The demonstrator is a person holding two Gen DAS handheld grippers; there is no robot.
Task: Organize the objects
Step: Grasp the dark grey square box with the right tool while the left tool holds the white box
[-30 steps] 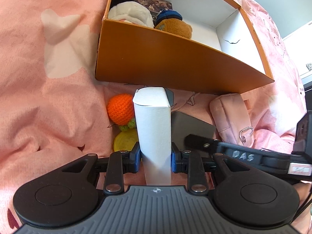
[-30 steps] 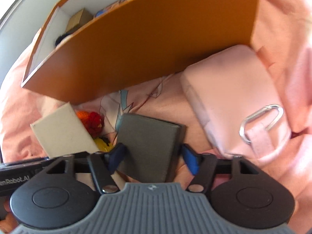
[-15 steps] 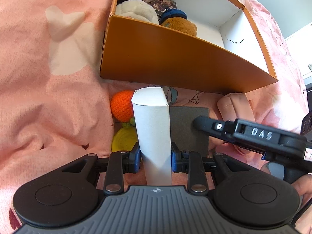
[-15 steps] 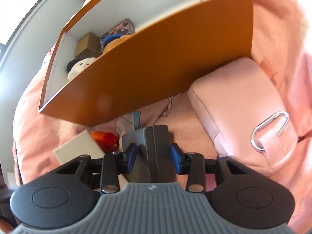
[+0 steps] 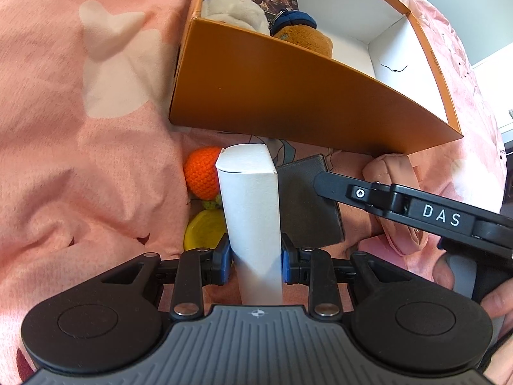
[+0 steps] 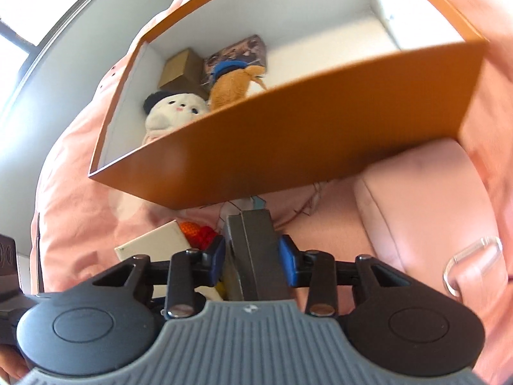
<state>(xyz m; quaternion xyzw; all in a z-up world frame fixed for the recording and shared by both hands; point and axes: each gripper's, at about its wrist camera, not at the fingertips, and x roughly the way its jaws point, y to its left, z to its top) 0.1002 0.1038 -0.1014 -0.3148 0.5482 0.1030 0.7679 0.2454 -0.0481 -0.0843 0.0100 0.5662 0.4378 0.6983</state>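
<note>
Pink bedding [image 5: 80, 166] with pale blotches covers the whole surface, and an orange cardboard box [image 5: 288, 106] with a white inside sits on it. Already in the box, at its left end: a white plush toy [image 6: 173, 112], a brown plush with a blue cap [image 6: 234, 80], a small tan carton [image 6: 182, 70] and a printed flat box [image 6: 243, 51]. Rest of the box floor is bare, so roughly half the load looks done.

Left gripper [image 5: 255, 261] is clamped on a tall white carton [image 5: 250, 205], blue pads pressed to both of its sides, carton standing upright between them, in front of the box's near wall. Right gripper [image 6: 251, 261] has been closing in the last moment and now pinches a dark grey flat case [image 6: 253, 250] edge-on, pads against both faces; in the left wrist view that case appears tipped up off the bedding, just right of the white carton.

Still lying loose outside the box: an orange crochet ball [image 5: 203, 173], a yellow round piece [image 5: 205, 229] below it, both just left of the white carton, and a pink pouch [image 6: 426, 211] with a metal clip ring [image 6: 471, 263] to the right, near the box's front corner.

Judged stage: both picks made, neither item over the box rim yet. Left to do: carry both in, then the ball, yellow piece and pouch.
</note>
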